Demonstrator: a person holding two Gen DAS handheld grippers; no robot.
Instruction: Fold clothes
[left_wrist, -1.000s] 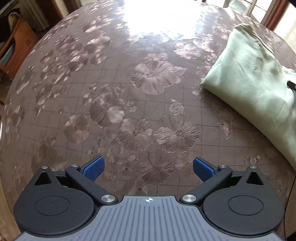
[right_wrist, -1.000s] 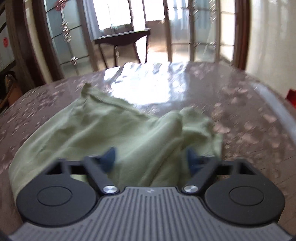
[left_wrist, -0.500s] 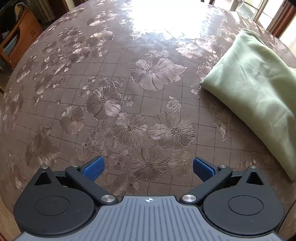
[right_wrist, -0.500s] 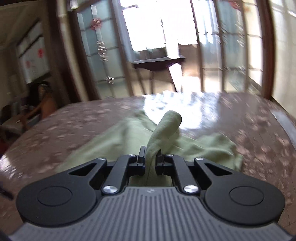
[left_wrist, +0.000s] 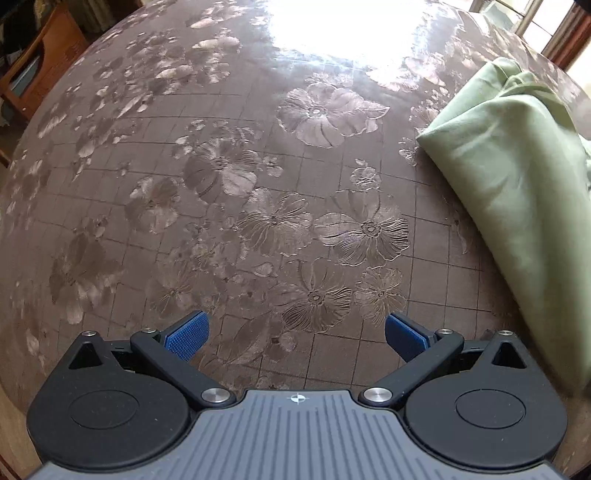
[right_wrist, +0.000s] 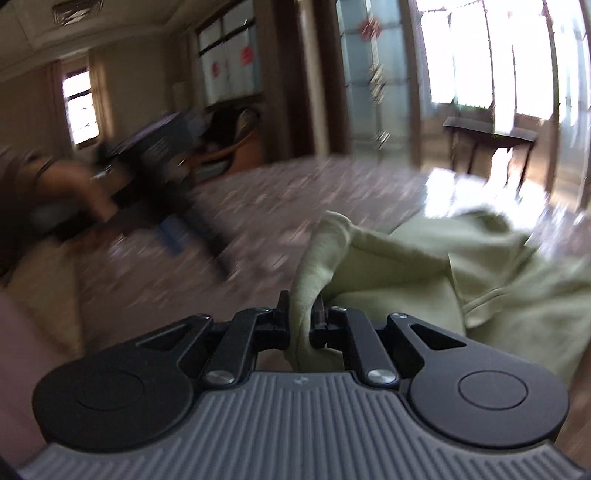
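Observation:
A pale green garment (left_wrist: 509, 177) lies on the right side of the round table, seen in the left wrist view. My left gripper (left_wrist: 295, 334) is open and empty, low over the bare floral tablecloth to the left of the garment. In the right wrist view my right gripper (right_wrist: 300, 317) is shut on a bunched edge of the green garment (right_wrist: 443, 266) and holds it lifted above the table. The rest of the cloth trails to the right. The right view is blurred by motion.
The table (left_wrist: 221, 166) has a brown tablecloth with embossed flowers and a bright glare at the far side. A wooden chair (left_wrist: 33, 70) stands past the left edge. A dark side table (right_wrist: 491, 140) and glass doors are behind.
My right gripper closed on the garment edge, lifted it and swung to the left. The garment's far part has bunched up. My left gripper stayed open and shifted slightly.

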